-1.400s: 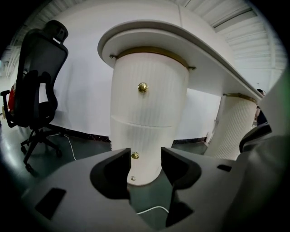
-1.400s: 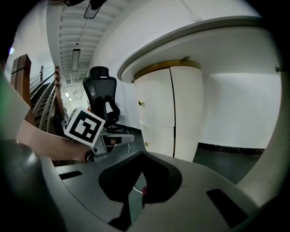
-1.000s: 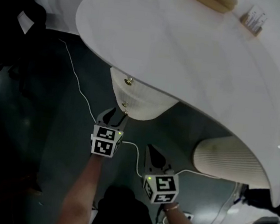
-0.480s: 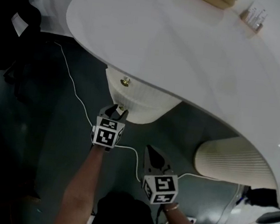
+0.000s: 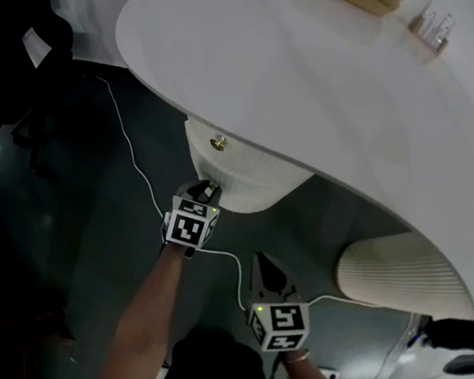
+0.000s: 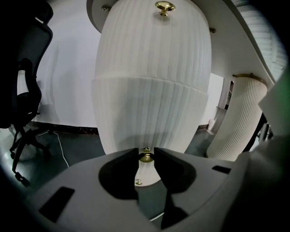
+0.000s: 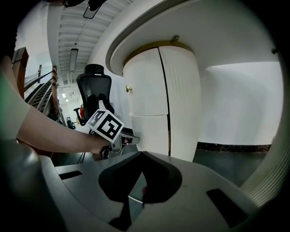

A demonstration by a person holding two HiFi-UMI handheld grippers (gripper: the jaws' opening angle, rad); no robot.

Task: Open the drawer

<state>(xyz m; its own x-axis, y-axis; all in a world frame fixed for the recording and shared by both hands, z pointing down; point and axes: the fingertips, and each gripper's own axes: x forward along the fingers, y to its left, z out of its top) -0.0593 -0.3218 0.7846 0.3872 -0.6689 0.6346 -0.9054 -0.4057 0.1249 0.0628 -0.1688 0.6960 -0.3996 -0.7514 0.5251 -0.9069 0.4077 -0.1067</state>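
A broad white tabletop (image 5: 316, 91) curves above a dark, glossy floor (image 5: 70, 233). Left of the tabletop stands a black office chair (image 6: 25, 90), a white wall (image 6: 68, 68) behind it. Under the tabletop's right side stands a ribbed white pedestal (image 5: 397, 275).

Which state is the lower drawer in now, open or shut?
Shut: in the right gripper view the lower drawer sits flush with the upper drawer, no gap showing.
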